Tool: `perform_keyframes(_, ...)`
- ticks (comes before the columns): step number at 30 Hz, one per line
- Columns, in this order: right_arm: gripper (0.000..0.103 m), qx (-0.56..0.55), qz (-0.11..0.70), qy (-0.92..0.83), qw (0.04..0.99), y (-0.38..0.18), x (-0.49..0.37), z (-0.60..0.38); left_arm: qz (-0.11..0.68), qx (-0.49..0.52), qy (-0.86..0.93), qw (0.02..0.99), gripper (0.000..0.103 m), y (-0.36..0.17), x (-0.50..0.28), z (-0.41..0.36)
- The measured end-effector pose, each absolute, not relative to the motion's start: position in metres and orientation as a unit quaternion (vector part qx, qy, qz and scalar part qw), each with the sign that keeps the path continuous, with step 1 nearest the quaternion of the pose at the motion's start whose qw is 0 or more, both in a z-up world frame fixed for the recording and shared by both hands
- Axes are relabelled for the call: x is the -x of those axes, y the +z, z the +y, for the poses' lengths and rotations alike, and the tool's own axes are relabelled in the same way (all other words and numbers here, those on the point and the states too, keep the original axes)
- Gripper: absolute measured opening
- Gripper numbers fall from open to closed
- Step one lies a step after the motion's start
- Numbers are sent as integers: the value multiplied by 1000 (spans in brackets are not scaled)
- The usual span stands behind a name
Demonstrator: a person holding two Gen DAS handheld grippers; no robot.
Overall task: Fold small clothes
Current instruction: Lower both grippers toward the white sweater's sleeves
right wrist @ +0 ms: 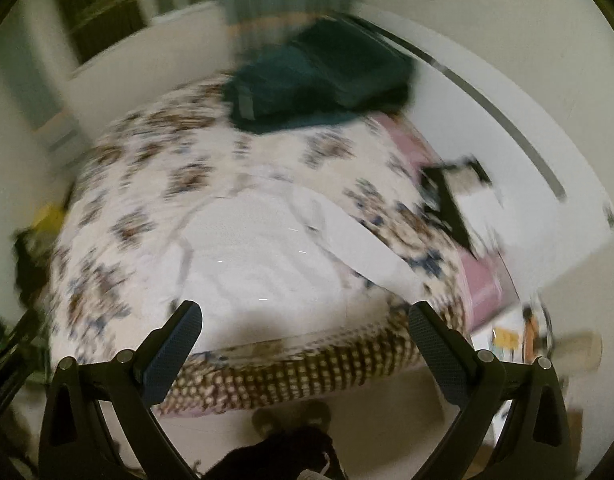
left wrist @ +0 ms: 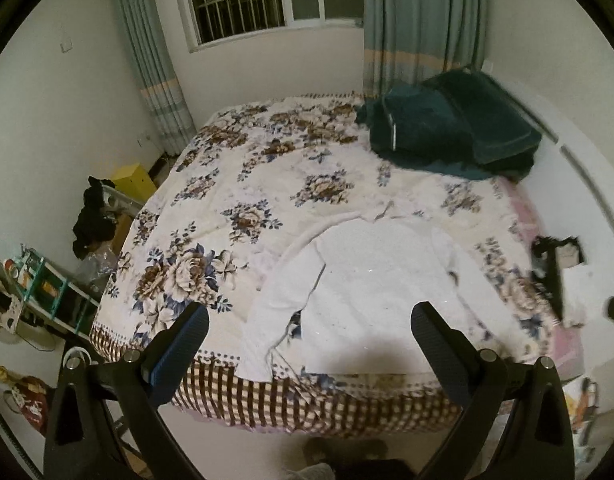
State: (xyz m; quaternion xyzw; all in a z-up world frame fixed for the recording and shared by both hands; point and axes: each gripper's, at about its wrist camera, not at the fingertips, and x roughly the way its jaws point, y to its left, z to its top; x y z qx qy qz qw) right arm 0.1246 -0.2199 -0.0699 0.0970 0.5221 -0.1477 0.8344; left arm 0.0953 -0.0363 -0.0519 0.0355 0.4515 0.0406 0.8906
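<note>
A small white long-sleeved top (left wrist: 371, 280) lies spread flat near the front edge of a bed with a floral cover (left wrist: 247, 200). It also shows in the right wrist view (right wrist: 259, 256), which is blurred by motion. One sleeve lies folded inward at the left (left wrist: 283, 304); another sleeve stretches out to the right (right wrist: 367, 252). My left gripper (left wrist: 309, 320) is open and empty, held above the top's lower hem. My right gripper (right wrist: 305, 318) is open and empty, also above the hem near the bed's front edge.
A dark teal folded blanket (left wrist: 451, 132) lies at the far right of the bed. A black and white item (left wrist: 559, 264) lies at the bed's right edge. Clutter, a yellow box (left wrist: 133, 180) and shelves (left wrist: 47, 292) stand on the floor at the left.
</note>
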Motion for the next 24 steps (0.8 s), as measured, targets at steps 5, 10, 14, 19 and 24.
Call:
perform_keyframes(5, 103, -152, 569, -231, 774, -169, -155, -335, 483, -68, 58, 871, 103, -125, -136, -42)
perform_keyframes(10, 103, -230, 595, -278, 719, -299, -182, -468, 518, -94, 79, 847, 103, -205, -182, -65)
perform_keyframes(14, 103, -289, 616, -298, 669, -419, -198, -560, 549, -106, 91, 824, 103, -277, -215, -85)
perform_keyframes(19, 103, -376, 623, -319, 607, -544, -197, -626, 603, -100, 112, 784, 103, -370, -248, -99)
perform_keyframes(24, 101, -459, 605, -292, 581, -633, -205, -643, 627, -106, 121, 762, 103, -438, -268, -113)
